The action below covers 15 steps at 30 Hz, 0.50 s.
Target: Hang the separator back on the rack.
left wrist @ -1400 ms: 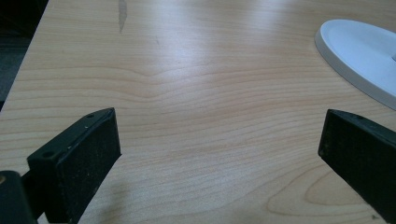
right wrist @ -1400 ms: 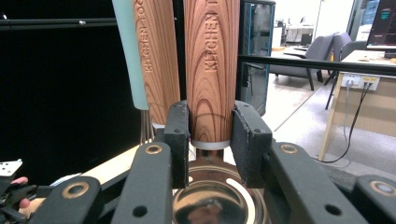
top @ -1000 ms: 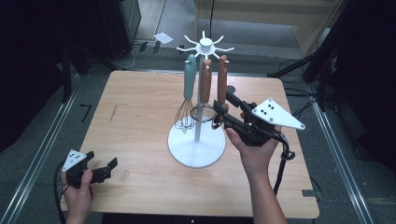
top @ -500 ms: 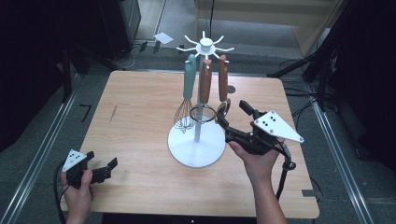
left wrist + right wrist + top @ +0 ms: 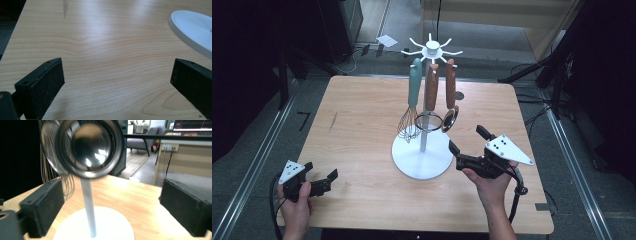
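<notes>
Ladle hung on the rack, right gripper drawing clear of it.

The ladle (image 5: 450, 100) hangs from a white arm of the rack (image 5: 422, 160), just right of its pole, bowl facing the right gripper (image 5: 466, 146); in the right gripper view the bowl (image 5: 90, 146) sits high and close, above and between the jaws, untouched. Left of the pole hang a strainer (image 5: 430, 97) and, farther left, a whisk (image 5: 412, 102). The right gripper sits low by the right edge of the rack's base, its jaws having just been opening to nearly full width, with nothing between them. To finish well, I would back it straight away from the rack, staying under the bowl so the ladle isn't nudged off its arm. The left gripper (image 5: 319, 183) rests well left of the base over bare table (image 5: 105, 50), jaws spread wide and empty.
</notes>
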Available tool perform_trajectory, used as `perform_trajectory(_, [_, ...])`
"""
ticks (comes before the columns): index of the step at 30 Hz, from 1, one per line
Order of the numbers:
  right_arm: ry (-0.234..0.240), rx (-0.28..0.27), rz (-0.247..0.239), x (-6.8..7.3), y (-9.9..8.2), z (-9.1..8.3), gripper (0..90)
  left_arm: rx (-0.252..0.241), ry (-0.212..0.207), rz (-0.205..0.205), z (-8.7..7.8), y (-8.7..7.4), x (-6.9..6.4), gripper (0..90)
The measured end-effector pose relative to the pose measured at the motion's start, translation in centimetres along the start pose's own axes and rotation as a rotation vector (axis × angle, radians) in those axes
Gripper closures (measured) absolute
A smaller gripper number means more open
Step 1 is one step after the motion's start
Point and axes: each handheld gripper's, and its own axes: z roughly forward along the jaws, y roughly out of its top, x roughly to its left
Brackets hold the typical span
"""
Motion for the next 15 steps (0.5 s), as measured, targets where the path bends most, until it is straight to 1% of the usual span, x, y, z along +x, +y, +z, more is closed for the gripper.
perform_trajectory(2, [0.016, 0.015, 0.012, -0.4, -0.7, -0.2, 2.4, 0.000, 0.001, -0.001, 0.0, 0.0, 0.0, 0.0])
perform_trajectory(6, [0.021, 0.033, 0.036, -1.0, -2.0, -0.5, 1.6, 0.000, 0.001, -0.002, 0.0, 0.0, 0.0, 0.0])
perform_trajectory(8, [0.012, 0.049, 0.034, -1.2, -2.6, -0.6, 1.6, -0.001, 0.001, -0.002, 0.0, 0.0, 0.0, 0.0])
perform_trajectory(10, [-0.009, 0.065, 0.021, -1.5, -3.3, -0.7, 1.7, -0.002, 0.000, -0.003, 0.0, 0.0, 0.0, 0.0])
perform_trajectory(12, [-0.020, 0.074, 0.029, -1.7, -3.9, -0.8, 2.2, -0.003, 0.000, -0.003, 0.0, 0.0, 0.0, 0.0])
perform_trajectory(13, [-0.017, 0.080, 0.039, -1.9, -4.2, -0.8, 2.3, -0.003, -0.002, -0.004, 0.0, 0.0, 0.0, 0.0])
perform_trajectory(14, [-0.017, 0.080, 0.039, -1.9, -4.2, -0.8, 2.3, -0.003, -0.002, -0.004, 0.0, 0.0, 0.0, 0.0])
perform_trajectory(15, [-0.023, 0.092, 0.037, -2.1, -4.8, -1.0, 2.3, -0.004, -0.003, -0.004, 0.0, 0.0, 0.0, 0.0])
